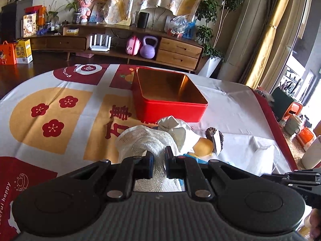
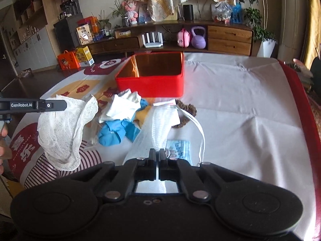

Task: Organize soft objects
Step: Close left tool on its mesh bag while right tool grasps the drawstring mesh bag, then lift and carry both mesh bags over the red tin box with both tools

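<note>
Left wrist view looks over the left gripper (image 1: 158, 156), whose black fingers (image 1: 149, 160) pinch a white gauze cloth (image 1: 138, 140) that bunches up ahead of them; beyond it at twelve o'clock stands the open red tin (image 1: 172, 108) with a gold lining, on the printed tablecloth (image 1: 60, 120). Between cloth and tin lies a small heap: a folded white cloth (image 1: 180, 128), an orange-yellow soft thing (image 1: 203, 146) and a dark brown scrunchie (image 1: 217, 138) with a tag, while at three o'clock a white mesh pouch (image 1: 262, 156) shows only as a pale shape and the right gripper (image 1: 301, 177) only as a black edge. Right wrist view gives what that one hides: the right gripper (image 2: 157, 153) is pressed together on that white mesh pouch (image 2: 158, 124), which rises from its tips toward twelve o'clock with thin white loops trailing at two o'clock. At nine o'clock the left gripper (image 2: 64, 105) shows in profile, the gauze cloth (image 2: 64, 132) hanging free beneath it above a striped pink cloth (image 2: 50, 170). A crumpled blue cloth (image 2: 116, 132) and a printed blue packet (image 2: 180, 148) appear here too, with the red tin (image 2: 150, 84) at twelve o'clock.
</note>
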The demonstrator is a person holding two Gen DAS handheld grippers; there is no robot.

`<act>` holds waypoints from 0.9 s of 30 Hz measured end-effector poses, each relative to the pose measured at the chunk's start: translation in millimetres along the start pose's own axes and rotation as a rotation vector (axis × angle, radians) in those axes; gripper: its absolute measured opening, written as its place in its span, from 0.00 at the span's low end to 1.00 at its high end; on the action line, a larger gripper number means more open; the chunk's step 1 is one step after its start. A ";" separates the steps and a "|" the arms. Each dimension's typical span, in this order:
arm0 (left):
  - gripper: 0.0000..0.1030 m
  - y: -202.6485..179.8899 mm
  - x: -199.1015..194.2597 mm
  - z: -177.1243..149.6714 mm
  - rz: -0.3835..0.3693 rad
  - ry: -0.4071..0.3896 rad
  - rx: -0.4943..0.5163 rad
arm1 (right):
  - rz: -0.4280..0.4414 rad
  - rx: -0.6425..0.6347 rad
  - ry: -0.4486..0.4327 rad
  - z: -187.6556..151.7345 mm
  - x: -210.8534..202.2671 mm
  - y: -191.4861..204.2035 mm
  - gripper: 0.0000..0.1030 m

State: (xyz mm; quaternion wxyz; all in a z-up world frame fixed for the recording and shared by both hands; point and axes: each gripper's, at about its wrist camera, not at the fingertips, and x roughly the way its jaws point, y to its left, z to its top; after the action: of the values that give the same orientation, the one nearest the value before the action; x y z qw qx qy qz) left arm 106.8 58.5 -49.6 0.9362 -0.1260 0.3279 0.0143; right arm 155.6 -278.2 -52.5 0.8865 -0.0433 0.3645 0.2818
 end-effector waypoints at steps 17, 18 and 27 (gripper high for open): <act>0.11 -12.0 -22.2 50.3 -0.066 -0.088 0.057 | 0.025 0.021 -0.063 56.3 -25.8 -17.5 0.02; 0.11 -13.2 -21.6 54.5 -0.068 -0.091 0.061 | 0.024 0.018 -0.065 60.6 -25.2 -17.0 0.02; 0.11 -21.9 -3.2 95.6 -0.111 -0.100 0.090 | 0.037 0.000 -0.055 98.6 -4.1 -16.6 0.02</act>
State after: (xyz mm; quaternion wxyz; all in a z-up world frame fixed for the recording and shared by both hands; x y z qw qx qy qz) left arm 165.1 60.9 29.2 0.9554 -0.1008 0.2738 -0.0463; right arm 223.3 -266.2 20.2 0.8908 -0.0287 0.3410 0.2990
